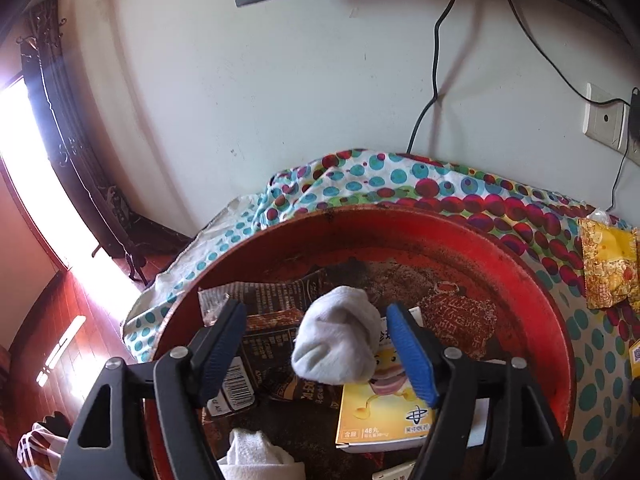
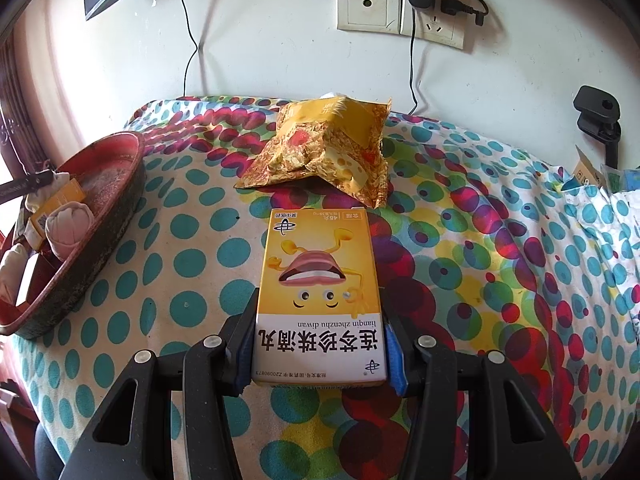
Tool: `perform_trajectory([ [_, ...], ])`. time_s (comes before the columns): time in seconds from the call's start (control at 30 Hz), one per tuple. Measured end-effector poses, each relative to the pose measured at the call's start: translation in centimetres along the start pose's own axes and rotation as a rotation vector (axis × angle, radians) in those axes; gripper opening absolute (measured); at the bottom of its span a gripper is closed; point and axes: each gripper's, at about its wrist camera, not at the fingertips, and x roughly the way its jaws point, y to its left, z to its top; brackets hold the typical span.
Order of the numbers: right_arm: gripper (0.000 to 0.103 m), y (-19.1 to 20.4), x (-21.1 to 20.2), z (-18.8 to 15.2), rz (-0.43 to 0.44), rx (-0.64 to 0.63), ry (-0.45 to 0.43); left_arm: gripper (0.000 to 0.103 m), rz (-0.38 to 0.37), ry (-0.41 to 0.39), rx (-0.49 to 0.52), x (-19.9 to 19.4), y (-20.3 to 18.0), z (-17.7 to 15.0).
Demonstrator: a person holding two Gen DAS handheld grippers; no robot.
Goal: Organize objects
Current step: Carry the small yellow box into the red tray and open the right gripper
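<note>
A rolled grey sock ball (image 1: 336,340) lies in the round red tray (image 1: 400,216), partly on a yellow box (image 1: 372,412). My left gripper (image 1: 315,309) hangs over the tray, open, one blue pad on either side of the sock with a gap to each. In the right wrist view my right gripper (image 2: 320,300) is shut on a second yellow medicine box (image 2: 320,264), held flat just above the spotted cloth. The tray (image 2: 120,184) and the sock ball (image 2: 68,224) show at the left of that view.
The tray also holds dark printed wrappers (image 1: 276,344) and a white sock (image 1: 256,456). A yellow snack bag (image 2: 328,148) lies on the spotted tablecloth (image 2: 180,260) beyond the held box. Behind are the wall, sockets (image 2: 400,8) and cables; a black clamp (image 2: 600,116) stands far right.
</note>
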Motion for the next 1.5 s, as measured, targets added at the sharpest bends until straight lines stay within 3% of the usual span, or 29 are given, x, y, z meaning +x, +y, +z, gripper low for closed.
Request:
perform_trajectory([
  [0.07,0.049,0.1,-0.1,0.0,-0.008,-0.007,-0.002,0.085,0.003,-0.024,0.007,-1.3,0.0,-0.3],
  [0.27,0.049,0.7,-0.3,0.0,-0.032,-0.041,-0.014,0.086,-0.026,-0.086,-0.025,-6.3,1.2,-2.6],
  [0.43,0.049,4.3,-1.7,0.3,-0.022,-0.116,-0.036,0.086,-0.062,-0.07,-0.074,-8.5,3.2,-5.8],
  [0.77,0.049,17.2,-5.3,3.1,0.168,-0.257,-0.084,0.086,-0.045,0.012,-0.184,-6.8,8.0,-8.5],
  [0.9,0.049,21.1,-4.9,2.9,0.232,-0.308,-0.06,0.086,0.012,0.01,-0.251,-6.7,11.7,-8.2],
  [1.07,0.049,24.3,-2.5,2.3,0.166,-0.346,0.0,0.086,0.05,-0.003,-0.323,-6.6,14.7,-8.3],
  [1.17,0.049,25.2,-1.0,3.0,0.193,-0.316,0.023,0.086,0.032,0.01,-0.303,-6.3,14.0,-8.5],
  [1.33,0.05,27.3,0.1,4.7,0.16,-0.365,0.023,0.086,0.011,0.009,-0.259,-6.3,12.1,-8.8],
  [1.43,0.057,27.0,0.1,5.1,0.215,-0.347,0.034,0.086,0.007,0.005,-0.249,-6.3,11.6,-8.7],
  [1.5,0.076,26.0,-0.4,4.8,0.225,-0.324,0.018,0.086,0.004,-0.001,-0.25,-6.3,11.5,-8.8],
])
